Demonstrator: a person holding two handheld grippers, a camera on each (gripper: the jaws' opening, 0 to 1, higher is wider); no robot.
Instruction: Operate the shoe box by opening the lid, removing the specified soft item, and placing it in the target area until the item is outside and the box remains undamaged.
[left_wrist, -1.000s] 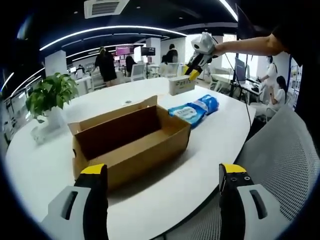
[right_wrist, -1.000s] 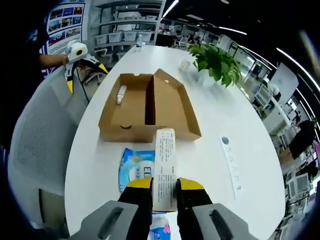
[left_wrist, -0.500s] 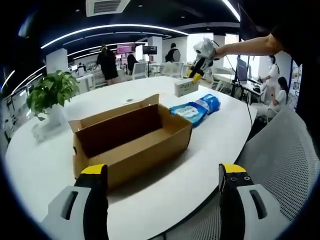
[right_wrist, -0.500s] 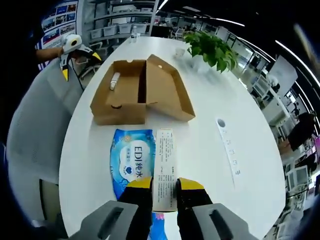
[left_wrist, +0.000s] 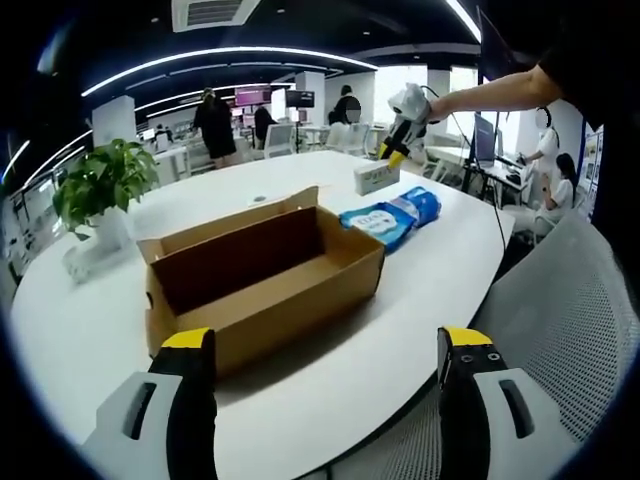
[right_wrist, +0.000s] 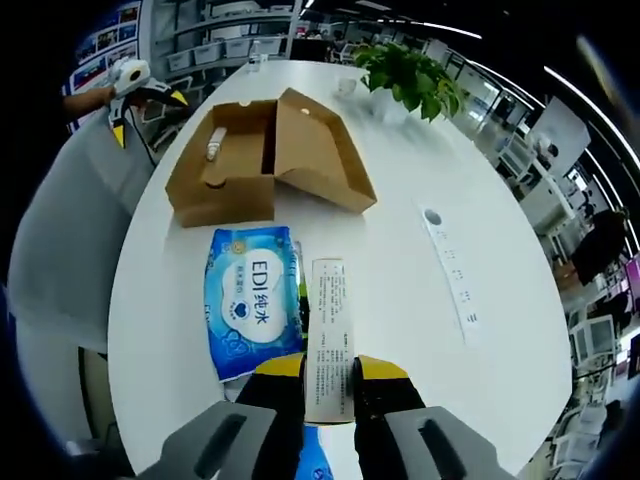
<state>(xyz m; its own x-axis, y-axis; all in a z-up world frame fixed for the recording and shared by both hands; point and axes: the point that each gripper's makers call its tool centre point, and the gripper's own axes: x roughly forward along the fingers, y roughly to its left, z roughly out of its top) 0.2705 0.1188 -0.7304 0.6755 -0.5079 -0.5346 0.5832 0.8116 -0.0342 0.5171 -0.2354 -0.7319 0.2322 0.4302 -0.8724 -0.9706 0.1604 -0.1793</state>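
Plain brown cardboard shoe box (left_wrist: 262, 283) mid-frame on a white table (left_wrist: 420, 290). Blue wipes packet (right_wrist: 253, 309) with white lettering, centre of the right gripper view; beside it a white carton (right_wrist: 329, 335) printed with fine dark text, possibly instructions. Green potted plant (left_wrist: 98, 187), left.

A potted plant (left_wrist: 97, 190) and a power strip (right_wrist: 448, 268) sit on the white table (right_wrist: 390, 260).
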